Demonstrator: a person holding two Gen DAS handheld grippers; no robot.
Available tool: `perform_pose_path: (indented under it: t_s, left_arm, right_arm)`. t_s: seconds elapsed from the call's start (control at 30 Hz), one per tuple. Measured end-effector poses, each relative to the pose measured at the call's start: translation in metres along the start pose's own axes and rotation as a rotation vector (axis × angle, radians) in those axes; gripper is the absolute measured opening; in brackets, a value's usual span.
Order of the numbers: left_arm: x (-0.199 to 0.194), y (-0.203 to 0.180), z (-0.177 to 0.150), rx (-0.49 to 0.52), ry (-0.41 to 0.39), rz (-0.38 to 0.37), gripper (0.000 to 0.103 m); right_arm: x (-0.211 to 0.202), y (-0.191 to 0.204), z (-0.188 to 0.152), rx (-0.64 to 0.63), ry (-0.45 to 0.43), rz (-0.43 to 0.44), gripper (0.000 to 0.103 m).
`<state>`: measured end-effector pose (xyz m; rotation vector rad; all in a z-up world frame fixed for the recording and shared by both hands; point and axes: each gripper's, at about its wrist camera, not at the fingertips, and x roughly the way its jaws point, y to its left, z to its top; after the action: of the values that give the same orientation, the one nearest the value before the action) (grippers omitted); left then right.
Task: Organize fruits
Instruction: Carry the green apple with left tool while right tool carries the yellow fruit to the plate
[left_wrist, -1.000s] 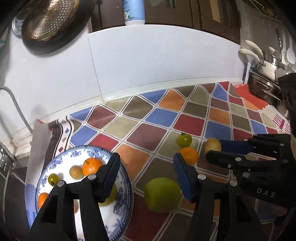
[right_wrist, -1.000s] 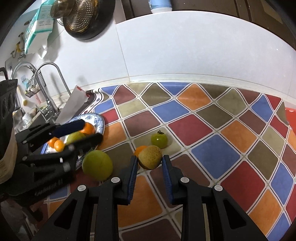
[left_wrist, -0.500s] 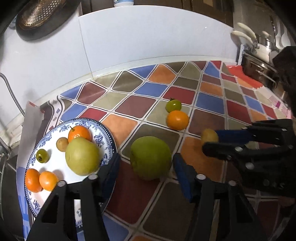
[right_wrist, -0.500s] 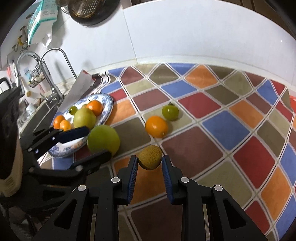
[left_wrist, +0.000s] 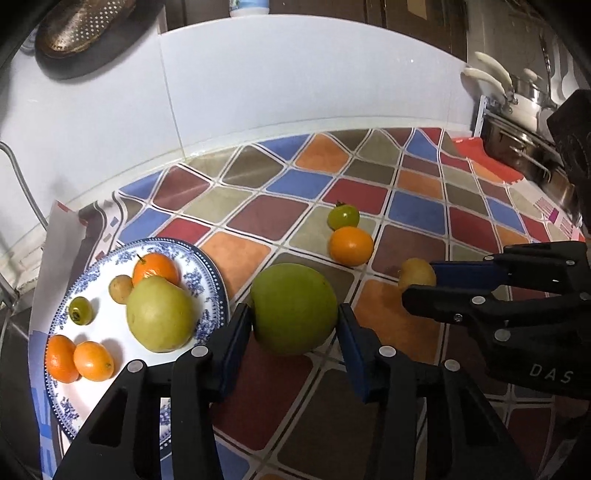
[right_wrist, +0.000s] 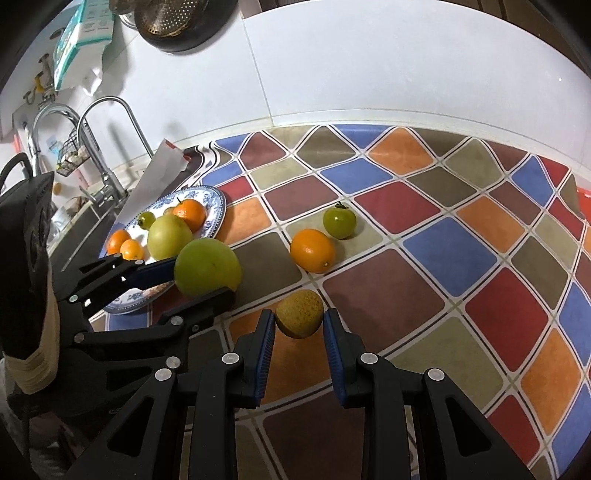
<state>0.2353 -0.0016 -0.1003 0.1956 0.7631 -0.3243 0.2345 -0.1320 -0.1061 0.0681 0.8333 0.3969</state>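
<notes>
A large green fruit (left_wrist: 293, 306) lies on the patterned mat just right of the blue-and-white plate (left_wrist: 207, 266). My left gripper (left_wrist: 293, 321) is closing around it, and its pads touch both sides of the fruit. The plate holds a yellow-green pear (left_wrist: 160, 314), small oranges and a small green fruit. My right gripper (right_wrist: 299, 325) is shut on a small yellow-brown fruit (right_wrist: 299, 314), held just above the mat. An orange (right_wrist: 312, 250) and a green tomato (right_wrist: 339, 221) sit on the mat beyond it. The left gripper (right_wrist: 201, 280) also shows in the right wrist view.
A white tiled wall (left_wrist: 295, 74) closes off the back of the counter. A sink with a faucet (right_wrist: 107, 147) lies left of the plate. Steel pots (left_wrist: 517, 122) stand at the far right. A colander (left_wrist: 81, 22) hangs on the wall.
My left gripper has come down and forward over the large green fruit, and its jaws have narrowed onto it. The right gripper has drawn the small fruit back from the orange.
</notes>
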Motion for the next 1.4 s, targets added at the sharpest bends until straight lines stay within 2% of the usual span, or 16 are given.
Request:
perform_pose_path:
  t_s: [0.33, 0.67, 0.9, 1.13, 1.4]
  left_arm:
    - [-0.042, 0.011, 0.001, -0.058, -0.078, 0.029, 0.046]
    - [-0.081, 0.034, -0.017, -0.135, -0.114, 0.104, 0.046]
    - [-0.095, 0.061, -0.037, -0.192, -0.101, 0.19, 0.046]
    - [-0.093, 0.089, -0.055, -0.234, -0.061, 0.26, 0.046]
    - [-0.078, 0.112, -0.067, -0.263, -0.01, 0.284, 0.046]
  right_arm:
    - [-0.018, 0.014, 0.005, -0.03, -0.041, 0.019, 0.028]
    - [-0.034, 0.055, 0.013, -0.119, -0.102, 0.084, 0.028]
    - [-0.027, 0.089, 0.02, -0.197, -0.115, 0.149, 0.028]
    - [-0.003, 0.125, 0.028, -0.295, -0.093, 0.217, 0.028]
    - [0.028, 0.149, 0.032, -0.357, -0.036, 0.265, 0.028]
